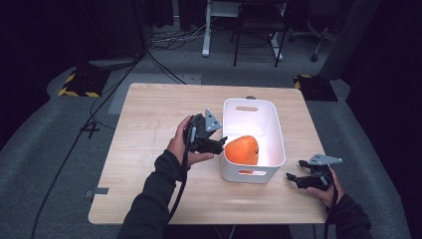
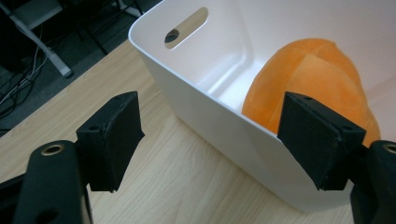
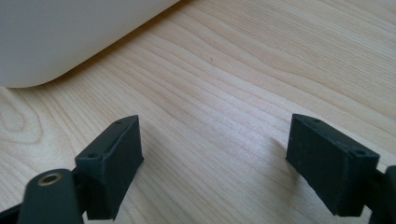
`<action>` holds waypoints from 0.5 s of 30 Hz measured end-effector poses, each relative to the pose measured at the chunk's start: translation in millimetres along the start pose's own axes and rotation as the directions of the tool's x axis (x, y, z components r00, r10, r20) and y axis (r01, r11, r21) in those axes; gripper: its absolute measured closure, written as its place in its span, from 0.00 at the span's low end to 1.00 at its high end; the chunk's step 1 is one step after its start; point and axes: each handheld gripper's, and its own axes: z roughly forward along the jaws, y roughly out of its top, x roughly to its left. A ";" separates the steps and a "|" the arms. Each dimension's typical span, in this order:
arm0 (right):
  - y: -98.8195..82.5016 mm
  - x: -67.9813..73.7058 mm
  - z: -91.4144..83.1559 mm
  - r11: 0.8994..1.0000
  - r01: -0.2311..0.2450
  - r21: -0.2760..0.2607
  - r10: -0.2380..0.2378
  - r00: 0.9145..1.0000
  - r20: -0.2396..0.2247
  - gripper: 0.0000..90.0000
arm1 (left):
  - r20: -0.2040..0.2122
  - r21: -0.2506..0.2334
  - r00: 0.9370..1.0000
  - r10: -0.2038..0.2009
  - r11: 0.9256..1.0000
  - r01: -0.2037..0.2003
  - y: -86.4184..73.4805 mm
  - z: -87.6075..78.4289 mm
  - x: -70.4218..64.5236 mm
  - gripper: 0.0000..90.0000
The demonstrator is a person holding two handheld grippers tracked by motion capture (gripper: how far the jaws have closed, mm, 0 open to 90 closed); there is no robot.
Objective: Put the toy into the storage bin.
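At frame centre, an orange plush [image 1: 242, 150] is seen in the bin [image 1: 278, 134]; left gripper [image 1: 221, 143] and right gripper [image 1: 291, 178] are held with jaws apart.

The white bin [image 1: 254, 142] is standing as the one obstacle on the desk [image 1: 149, 149], its tall walls blocking any level pass across the middle. Inside, the orange plush [image 1: 242, 150] is taking up the near half, leaving the far half open from above. The left tongs [image 1: 222, 143] are straddling the bin's left wall, spread wide. The right tongs [image 1: 290, 177] are gaping over bare wood beside the bin's near right corner.
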 end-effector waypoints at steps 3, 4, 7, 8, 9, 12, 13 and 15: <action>0.0 -0.1 0.0 1.000 0.001 0.000 -0.001 1.000 0.000 0.20 | -0.018 0.015 1.000 0.005 1.000 -0.005 -4.2 -1.1 1.7 0.24; 0.0 0.0 0.0 1.000 -0.001 0.000 0.001 1.000 0.000 0.20 | -0.027 0.022 1.000 0.006 1.000 -0.006 -5.6 -1.3 1.9 0.24; 0.0 0.0 0.0 1.000 0.000 0.000 0.000 1.000 0.000 0.20 | -0.034 0.035 0.999 0.008 0.999 -0.007 -10.2 -2.0 3.5 0.24; 0.0 0.1 -0.1 1.000 -0.001 0.001 0.001 1.000 0.000 0.20 | -0.036 0.040 0.999 0.010 0.999 -0.008 -11.2 -2.5 4.3 0.24; 0.0 0.0 0.0 1.000 0.001 0.000 -0.001 1.000 0.000 0.20 | -0.035 0.042 0.999 0.009 0.999 -0.007 -13.0 -3.0 5.1 0.24; 0.0 0.1 -0.1 1.000 -0.001 0.000 0.001 1.000 0.000 0.20 | -0.038 0.049 0.999 0.001 0.999 0.000 -17.4 -4.1 6.4 0.24; 0.0 0.0 0.0 1.000 0.000 0.000 0.000 1.000 0.000 0.20 | -0.043 0.052 0.999 0.004 0.999 -0.002 -19.3 -4.4 7.2 0.24; 0.0 0.1 0.0 1.000 -0.001 0.000 0.001 1.000 0.000 0.20 | -0.046 0.057 0.999 0.003 0.998 0.000 -21.9 -4.9 8.1 0.24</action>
